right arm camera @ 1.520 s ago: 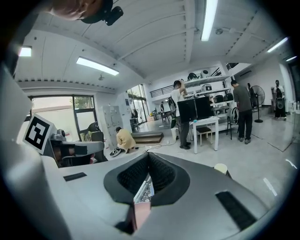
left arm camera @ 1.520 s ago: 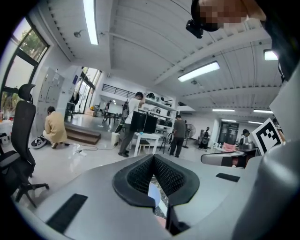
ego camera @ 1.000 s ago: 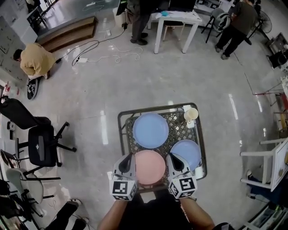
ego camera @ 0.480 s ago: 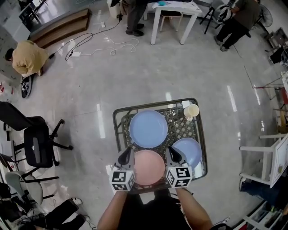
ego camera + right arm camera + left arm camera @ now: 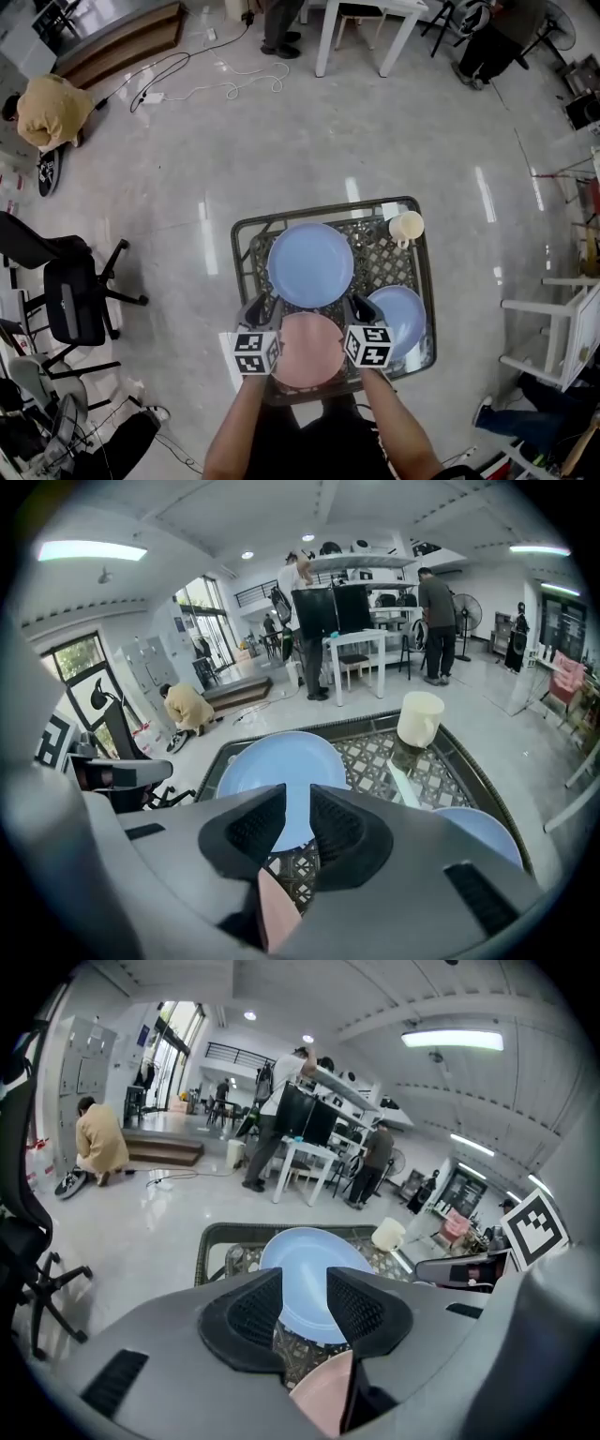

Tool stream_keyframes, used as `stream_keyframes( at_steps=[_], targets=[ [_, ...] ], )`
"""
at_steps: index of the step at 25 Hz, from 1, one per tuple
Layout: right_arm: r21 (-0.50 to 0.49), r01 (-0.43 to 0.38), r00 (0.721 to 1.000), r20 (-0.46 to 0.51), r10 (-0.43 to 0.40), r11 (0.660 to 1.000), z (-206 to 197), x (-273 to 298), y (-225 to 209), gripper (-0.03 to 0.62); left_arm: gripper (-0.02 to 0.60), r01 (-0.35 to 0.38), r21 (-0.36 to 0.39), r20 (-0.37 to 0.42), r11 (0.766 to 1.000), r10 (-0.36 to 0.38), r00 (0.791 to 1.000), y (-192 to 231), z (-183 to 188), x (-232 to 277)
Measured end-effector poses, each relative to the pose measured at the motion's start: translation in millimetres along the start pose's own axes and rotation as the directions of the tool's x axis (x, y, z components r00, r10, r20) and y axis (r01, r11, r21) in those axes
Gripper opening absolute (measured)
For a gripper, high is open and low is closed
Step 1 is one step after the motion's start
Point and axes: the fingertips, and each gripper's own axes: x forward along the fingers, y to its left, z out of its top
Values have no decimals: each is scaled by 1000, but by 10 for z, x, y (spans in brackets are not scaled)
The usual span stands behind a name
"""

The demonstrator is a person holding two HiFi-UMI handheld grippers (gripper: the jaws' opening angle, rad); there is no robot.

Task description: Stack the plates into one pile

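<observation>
Three plates lie apart on a lattice-top table (image 5: 246, 281): a large blue plate (image 5: 310, 264) at the back, a pink plate (image 5: 307, 349) at the front, and a smaller blue plate (image 5: 398, 319) at the right. My left gripper (image 5: 257, 309) hangs over the pink plate's left rim and my right gripper (image 5: 353, 307) over its right rim. Both have just been opening. The left gripper (image 5: 305, 1302) stands open with nothing between its pads; the pink plate (image 5: 323, 1396) shows below them. The right gripper (image 5: 298, 822) is open by a narrower gap, also empty, with the pink plate (image 5: 277, 916) beneath.
A cream cup (image 5: 407, 226) stands at the table's back right corner. Office chairs (image 5: 70, 300) stand to the left. A crouching person (image 5: 52, 108), floor cables (image 5: 216, 80) and a white table (image 5: 361, 23) with standing people lie farther off.
Both grippers have come down toward the table, to either side of the pink plate. Their jaws, shut before, now stand apart.
</observation>
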Motion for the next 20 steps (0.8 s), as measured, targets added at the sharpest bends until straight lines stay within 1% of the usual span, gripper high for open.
stream_keyframes(
  at_steps=[5, 10, 15, 20],
  targets=[
    [59, 39, 997, -66, -35, 997, -214, 286, -225, 67, 153, -24, 7, -87, 1000, 25, 996, 142, -269, 341],
    [86, 71, 992, -115, -61, 994, -337, 507, -355, 67, 193, -31, -53, -166, 998, 22, 986, 291, -471, 601],
    [115, 97, 984, -160, -78, 989, -412, 676, -447, 74, 206, -30, -89, -201, 996, 12, 980, 352, -545, 756],
    [148, 113, 978, -193, -83, 983, -533, 788, -511, 78, 206, -46, -111, -232, 993, 19, 972, 383, -660, 864]
  ],
)
